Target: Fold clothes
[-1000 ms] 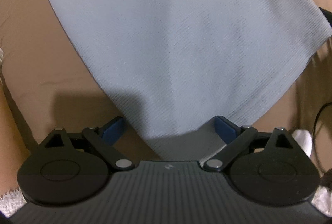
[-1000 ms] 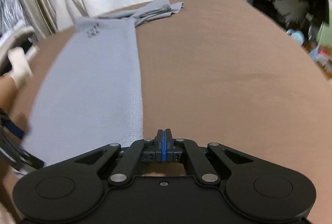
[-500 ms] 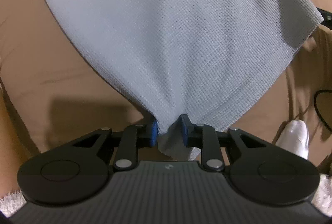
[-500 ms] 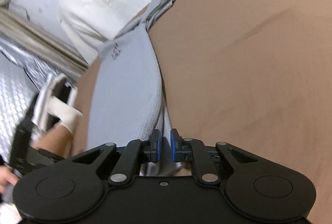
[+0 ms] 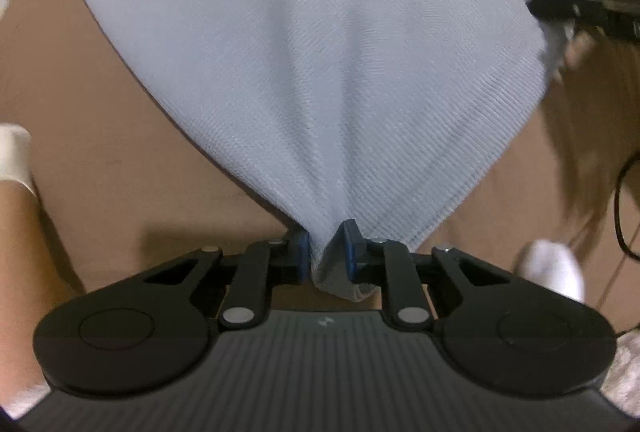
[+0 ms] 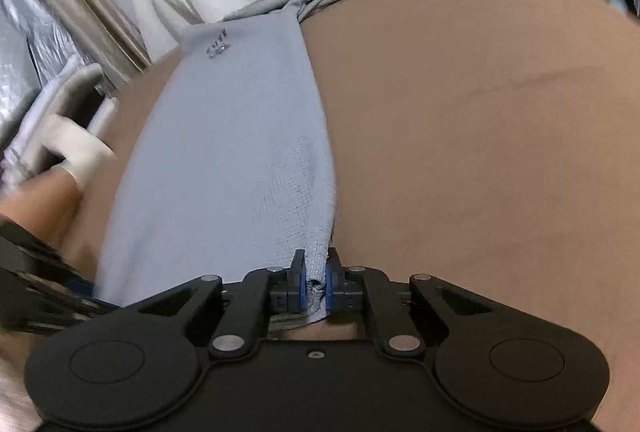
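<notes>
Left gripper point(image 5: 326, 250) in the left wrist view: blue pads point(image 5: 303, 256) are closing on a bunched corner of the grey garment point(image 5: 320, 72), with cloth pinched between them and a small tail hanging behind the jaws. The garment is seen fanning away from the pinch over the brown bed cover point(image 5: 100, 152), its ribbed hem running toward the right edge of the cover; a printed mark is partly visible near the far left corner of the cloth. A second black tool tip point(image 5: 560, 8) is seen at the garment's far right corner, blurred. Right gripper point(image 6: 314, 288) in the right wrist view: jaws nearly together, still closing a little, with the hem corner of the same garment point(image 6: 240, 152) gripped between the pads. The garment is laid as a long strip along the left side of the brown cover point(image 6: 480, 132), its crumpled far end near the back edge. A gloved hand point(image 6: 76, 144) is seen at the left. Step judged: both near corners taken for a fold. Both corners should be lifted together and level, the hem kept taut between them, then carried toward the far end and laid edge on edge. Slack or uneven lift would likely skew the fold.
</notes>
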Demonstrator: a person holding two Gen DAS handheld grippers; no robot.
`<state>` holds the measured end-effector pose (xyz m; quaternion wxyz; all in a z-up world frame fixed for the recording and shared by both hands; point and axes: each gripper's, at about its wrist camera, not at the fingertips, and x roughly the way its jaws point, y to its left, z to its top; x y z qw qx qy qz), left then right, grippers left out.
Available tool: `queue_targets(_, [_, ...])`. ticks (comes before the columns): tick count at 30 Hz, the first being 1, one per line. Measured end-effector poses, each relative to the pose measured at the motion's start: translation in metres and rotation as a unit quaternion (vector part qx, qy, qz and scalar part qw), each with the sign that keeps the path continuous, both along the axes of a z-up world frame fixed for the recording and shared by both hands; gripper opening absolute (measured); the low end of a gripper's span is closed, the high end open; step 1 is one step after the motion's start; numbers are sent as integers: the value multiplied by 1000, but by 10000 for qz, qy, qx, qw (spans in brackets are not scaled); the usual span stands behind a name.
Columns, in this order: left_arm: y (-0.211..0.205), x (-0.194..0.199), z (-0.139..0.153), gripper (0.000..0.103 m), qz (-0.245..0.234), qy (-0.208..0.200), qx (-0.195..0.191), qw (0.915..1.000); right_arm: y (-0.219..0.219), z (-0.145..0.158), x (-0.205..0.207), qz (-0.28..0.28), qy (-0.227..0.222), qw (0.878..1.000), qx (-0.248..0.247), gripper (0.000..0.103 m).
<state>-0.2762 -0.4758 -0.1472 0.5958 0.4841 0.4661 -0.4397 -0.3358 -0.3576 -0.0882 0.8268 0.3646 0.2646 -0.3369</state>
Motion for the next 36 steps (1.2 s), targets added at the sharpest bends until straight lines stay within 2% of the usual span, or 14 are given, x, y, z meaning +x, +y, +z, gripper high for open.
queue_targets(3, [10, 18, -2, 12, 528, 315, -45, 9981, 9, 8, -4, -167, -103, 9996, -209, 6])
queue_targets(8, [24, 8, 4, 12, 666, 388, -202, 9968, 16, 3, 17, 120, 652, 9964, -530, 6])
queue_targets(12, [39, 5, 20, 16, 697, 66, -363, 9969, 19, 10, 26, 142, 991, 9933, -573, 7])
queue_targets(13, [39, -2, 26, 19, 726, -192, -415, 9963, 18, 11, 26, 154, 1091, 9927, -497, 8])
queue_targets(14, [36, -11, 32, 35, 764, -515, -469, 9946, 18, 13, 26, 201, 1235, 9912, -432, 11])
queue_targets(15, [39, -10, 40, 59, 929, -739, -517, 9916, 19, 15, 24, 258, 1410, 9887, -437, 20])
queue_targets(16, [43, -4, 50, 67, 1179, -751, -598, 9884, 23, 19, 23, 305, 1616, 9850, -524, 22])
queue_targets(18, [45, 10, 74, 70, 1486, -278, -938, 9840, 28, 29, 16, 327, 1804, 9792, -873, 30])
queue_targets(21, [54, 60, 109, 72, 1843, -205, -1393, 9727, 17, 49, -1, 305, 1144, 9879, -997, 39])
queue_targets(23, [53, 101, 144, 80, 1824, -455, -1669, 9679, 2, 64, -11, 236, 534, 9945, -868, 42])
queue_targets(27, [41, 107, 193, 83, 1870, -1026, -2094, 9543, -27, 91, -5, 332, -307, 9958, -802, 45])
queue_targets(29, [38, 120, 205, 83, 1937, -1066, -2345, 9466, -36, 93, 10, 463, -437, 9946, -813, 48])
queue_targets(32, [21, 159, 202, 83, 2084, -937, -2670, 9362, -48, 93, 37, 683, -448, 9929, -868, 48])
queue_targets(36, [10, 174, 197, 83, 2241, -719, -2832, 9297, -57, 97, 49, 723, -298, 9899, -1184, 48])
